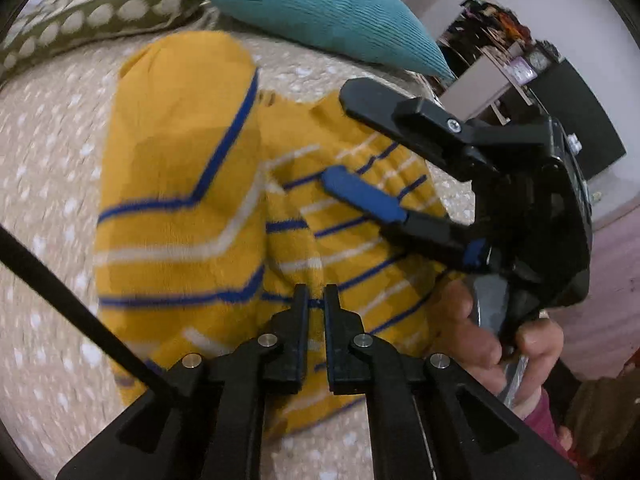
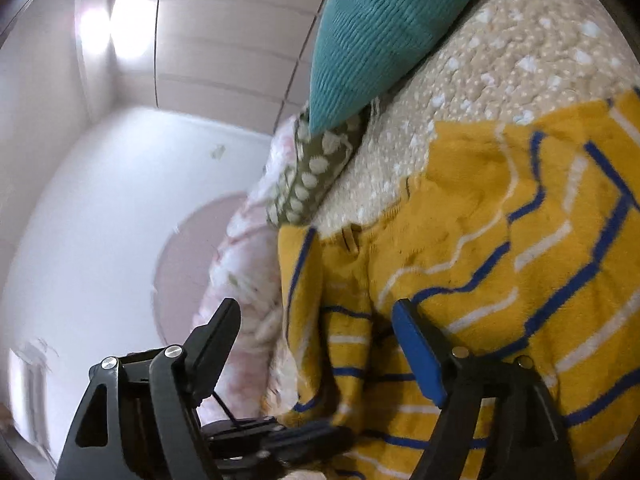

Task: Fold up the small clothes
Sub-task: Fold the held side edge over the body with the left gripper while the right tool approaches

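Yellow sweater [image 1: 180, 216] with blue and white stripes is lying on the beige dotted bedspread [image 1: 48, 152], filling the middle of the left wrist view, one part folded over at centre left. Left tongs [image 1: 316, 300] at bottom centre are sitting nearly pressed together, a narrow slit between the jaws, pinching a ridge of the sweater's knit. Right tongs [image 1: 340, 136] are coming in from the right of that frame, spread wide, the blue-padded finger [image 1: 364, 194] lying over the striped fabric, the black finger [image 1: 380, 110] raised above it; whether the blue pad is touching the cloth is hard to tell. A hand [image 1: 500, 336] is gripping the right tool's handle at lower right. In the right wrist view the right tongs [image 2: 320, 316] are standing spread at the bottom, the sweater [image 2: 500, 248] filling the right half, one edge hanging between the fingers. Teal cushion [image 1: 328, 12] is resting at top centre of the left view, green polka-dot pillow [image 1: 88, 16] at upper left, both at the bed's far edge. Pink floral blanket [image 2: 244, 264] is showing mid-frame in the right view, blurred.
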Demonstrator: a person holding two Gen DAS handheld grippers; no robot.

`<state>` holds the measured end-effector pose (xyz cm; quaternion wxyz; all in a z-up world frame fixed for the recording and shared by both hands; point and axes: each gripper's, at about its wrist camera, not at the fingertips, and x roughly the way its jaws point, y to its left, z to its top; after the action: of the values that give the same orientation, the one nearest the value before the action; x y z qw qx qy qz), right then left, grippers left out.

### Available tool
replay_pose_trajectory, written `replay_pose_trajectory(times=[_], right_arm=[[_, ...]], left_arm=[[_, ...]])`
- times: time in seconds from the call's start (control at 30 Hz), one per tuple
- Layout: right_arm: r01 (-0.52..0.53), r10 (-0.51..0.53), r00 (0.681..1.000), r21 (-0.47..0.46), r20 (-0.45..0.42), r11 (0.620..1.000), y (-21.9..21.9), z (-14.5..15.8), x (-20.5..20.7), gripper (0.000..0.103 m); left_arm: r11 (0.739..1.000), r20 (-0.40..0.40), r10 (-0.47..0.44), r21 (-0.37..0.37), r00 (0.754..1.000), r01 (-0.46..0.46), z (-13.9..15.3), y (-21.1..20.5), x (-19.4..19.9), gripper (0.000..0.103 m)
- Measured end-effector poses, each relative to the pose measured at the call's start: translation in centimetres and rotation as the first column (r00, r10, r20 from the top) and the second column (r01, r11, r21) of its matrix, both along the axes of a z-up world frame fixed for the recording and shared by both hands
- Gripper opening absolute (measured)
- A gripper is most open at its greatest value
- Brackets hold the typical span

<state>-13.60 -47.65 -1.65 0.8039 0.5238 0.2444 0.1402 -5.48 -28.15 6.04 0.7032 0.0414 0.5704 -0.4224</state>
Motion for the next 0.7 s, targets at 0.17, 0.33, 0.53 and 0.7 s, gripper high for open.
replay_pose_trajectory(times=[0.17, 0.33, 0.53, 0.7], right_arm=[[-0.097, 0.097, 0.995, -0.079, -0.002, 0.992, 2.1, 1.2, 0.7, 0.086], [-0.169, 0.166, 0.986, -0.149, -0.036, 0.974, 5.3, 1.4, 2.7, 0.089], [-0.207, 0.200, 0.978, -0.169, -0.060, 0.964, 8.7, 1.4, 4.8, 0.093], [-0.220, 0.204, 0.973, -0.180, -0.104, 0.959, 9.6, 0.9, 6.1, 0.093]], left_arm=[[0.995, 0.084, -0.013, -0.099, 0.996, 0.021, 4.1, 5.5, -2.0, 0.033], [0.997, 0.137, 0.035, -0.074, 0.990, -0.025, 4.8, 9.0, -1.1, 0.033], [0.983, 0.027, 0.146, -0.118, 0.989, -0.142, 2.5, 13.1, 1.0, 0.033], [0.953, 0.009, 0.284, -0.113, 0.959, -0.282, 1.5, 17.9, 3.0, 0.051]])
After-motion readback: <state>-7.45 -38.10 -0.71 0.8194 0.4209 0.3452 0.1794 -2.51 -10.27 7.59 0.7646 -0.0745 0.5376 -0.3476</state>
